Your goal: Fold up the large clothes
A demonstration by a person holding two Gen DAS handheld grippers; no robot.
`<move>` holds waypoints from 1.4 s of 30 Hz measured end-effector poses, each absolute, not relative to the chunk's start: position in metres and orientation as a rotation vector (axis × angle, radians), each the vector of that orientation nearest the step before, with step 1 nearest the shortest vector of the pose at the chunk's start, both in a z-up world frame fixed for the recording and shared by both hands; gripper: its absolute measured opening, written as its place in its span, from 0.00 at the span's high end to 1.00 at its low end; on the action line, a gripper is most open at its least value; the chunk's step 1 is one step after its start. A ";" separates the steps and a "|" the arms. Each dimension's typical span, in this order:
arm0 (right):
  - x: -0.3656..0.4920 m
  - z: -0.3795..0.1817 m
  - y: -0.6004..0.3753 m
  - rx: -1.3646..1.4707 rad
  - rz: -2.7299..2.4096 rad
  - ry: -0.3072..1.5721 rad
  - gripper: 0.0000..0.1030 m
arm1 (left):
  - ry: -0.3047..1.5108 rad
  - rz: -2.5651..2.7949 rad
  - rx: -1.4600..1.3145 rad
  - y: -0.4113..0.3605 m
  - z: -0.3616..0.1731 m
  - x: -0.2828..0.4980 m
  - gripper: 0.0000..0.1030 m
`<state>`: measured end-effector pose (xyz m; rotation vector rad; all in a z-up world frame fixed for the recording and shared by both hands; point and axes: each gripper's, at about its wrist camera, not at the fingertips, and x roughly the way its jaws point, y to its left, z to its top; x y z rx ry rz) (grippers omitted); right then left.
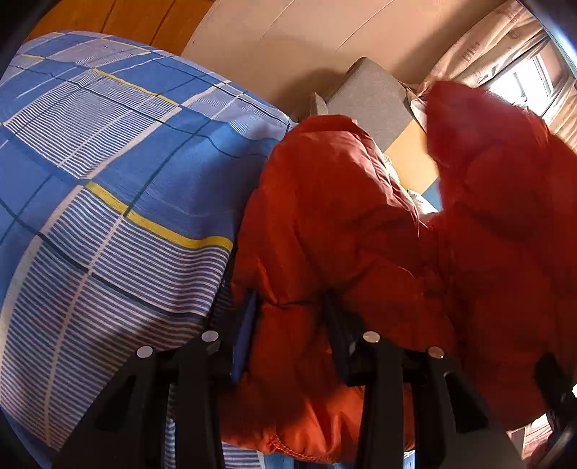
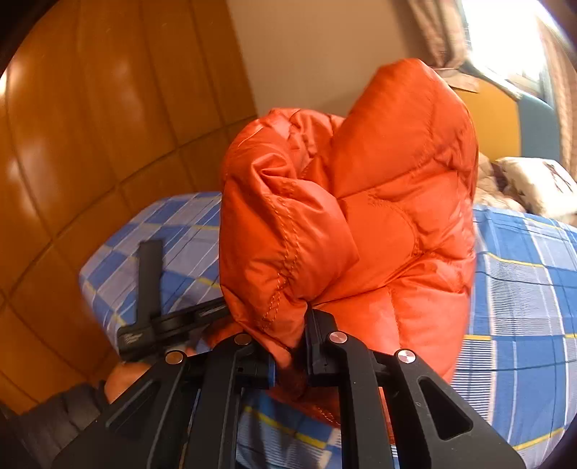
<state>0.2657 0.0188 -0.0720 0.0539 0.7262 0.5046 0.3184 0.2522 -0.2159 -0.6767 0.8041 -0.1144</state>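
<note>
My left gripper has a thick fold of the orange puffer jacket between its fingers. My right gripper is clamped tight on a bunched edge of that jacket, which billows up ahead and blocks most of the far view. Below lies the blue checked bedsheet. A wooden headboard stands left, a beige wall beyond, curtains by a bright window far right.
</note>
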 end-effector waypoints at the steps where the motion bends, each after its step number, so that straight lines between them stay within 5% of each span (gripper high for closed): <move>1: 0.265 -0.075 0.025 0.043 0.519 0.734 0.90 | 0.804 -0.120 -0.681 0.252 -0.217 0.318 0.66; 30: 0.281 -0.123 0.079 0.015 0.470 0.831 0.90 | 0.824 -0.100 -0.483 0.247 -0.206 0.336 0.66; 36: 0.284 -0.131 0.078 0.029 0.482 0.843 0.90 | 0.822 -0.106 -0.528 0.267 -0.210 0.321 0.49; 42: 0.280 -0.128 0.072 0.057 0.498 0.830 0.82 | 0.751 -0.146 -0.658 0.290 -0.205 0.283 0.47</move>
